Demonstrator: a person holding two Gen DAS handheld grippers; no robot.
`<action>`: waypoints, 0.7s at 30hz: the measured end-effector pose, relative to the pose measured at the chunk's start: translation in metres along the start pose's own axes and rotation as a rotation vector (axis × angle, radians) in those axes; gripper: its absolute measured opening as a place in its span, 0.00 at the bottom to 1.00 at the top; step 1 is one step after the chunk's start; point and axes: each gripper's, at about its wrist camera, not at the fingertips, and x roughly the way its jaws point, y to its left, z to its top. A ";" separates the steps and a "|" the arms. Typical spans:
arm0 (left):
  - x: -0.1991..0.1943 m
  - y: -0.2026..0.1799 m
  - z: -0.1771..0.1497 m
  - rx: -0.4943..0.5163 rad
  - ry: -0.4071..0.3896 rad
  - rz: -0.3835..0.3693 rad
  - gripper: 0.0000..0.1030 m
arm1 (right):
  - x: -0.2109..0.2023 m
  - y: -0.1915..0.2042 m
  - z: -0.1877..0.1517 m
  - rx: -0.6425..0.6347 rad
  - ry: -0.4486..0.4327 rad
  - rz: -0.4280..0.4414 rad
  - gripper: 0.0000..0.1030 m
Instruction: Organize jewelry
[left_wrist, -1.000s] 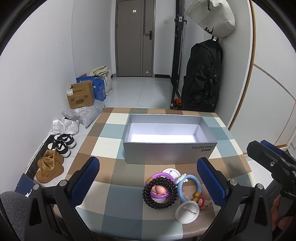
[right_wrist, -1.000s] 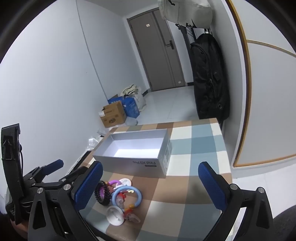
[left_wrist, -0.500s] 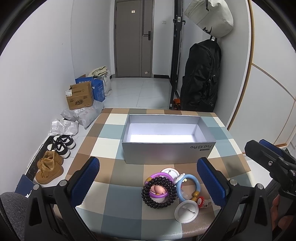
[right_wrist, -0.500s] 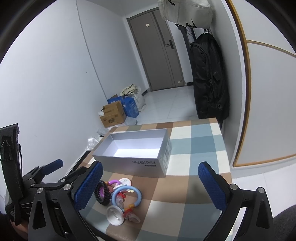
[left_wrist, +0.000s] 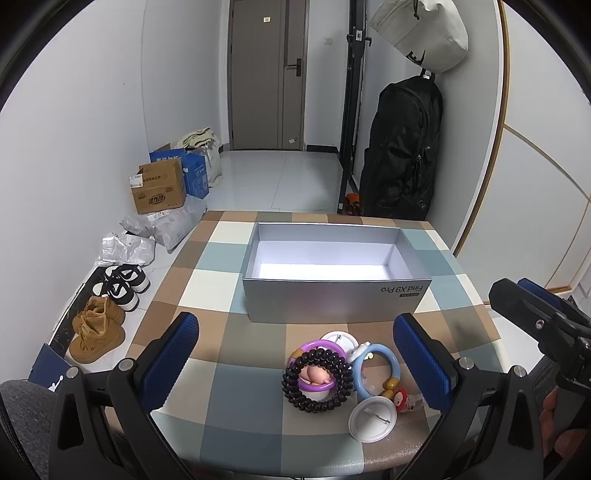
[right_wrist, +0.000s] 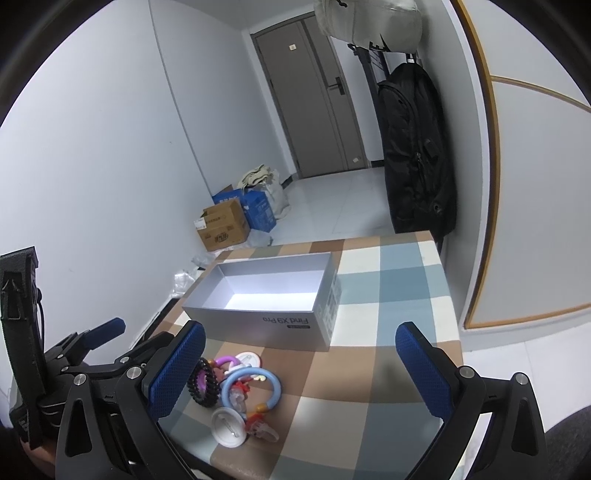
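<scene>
An empty silver box stands on the checked table. In front of it lies a small heap of jewelry: a dark beaded bracelet, a purple ring, a light blue ring and a white round badge. My left gripper is open, its blue pads wide on either side of the heap. My right gripper is open too, holding nothing, with the heap near its left pad.
The table's near edge lies just under both grippers. On the floor to the left are shoes, plastic bags and cardboard boxes. A black bag hangs at the back right by the wall.
Both views have shifted only slightly. The jewelry and the box have not moved, and both grippers stay open.
</scene>
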 end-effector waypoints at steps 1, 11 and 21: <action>0.000 0.000 0.000 0.001 0.000 -0.001 0.99 | 0.000 0.000 0.000 0.001 0.001 0.000 1.00; 0.002 0.000 -0.002 0.002 0.011 -0.005 0.99 | 0.000 0.000 -0.002 0.006 0.008 -0.001 1.00; 0.005 0.000 -0.003 -0.002 0.028 -0.009 0.99 | 0.002 0.001 -0.001 0.008 0.017 -0.004 1.00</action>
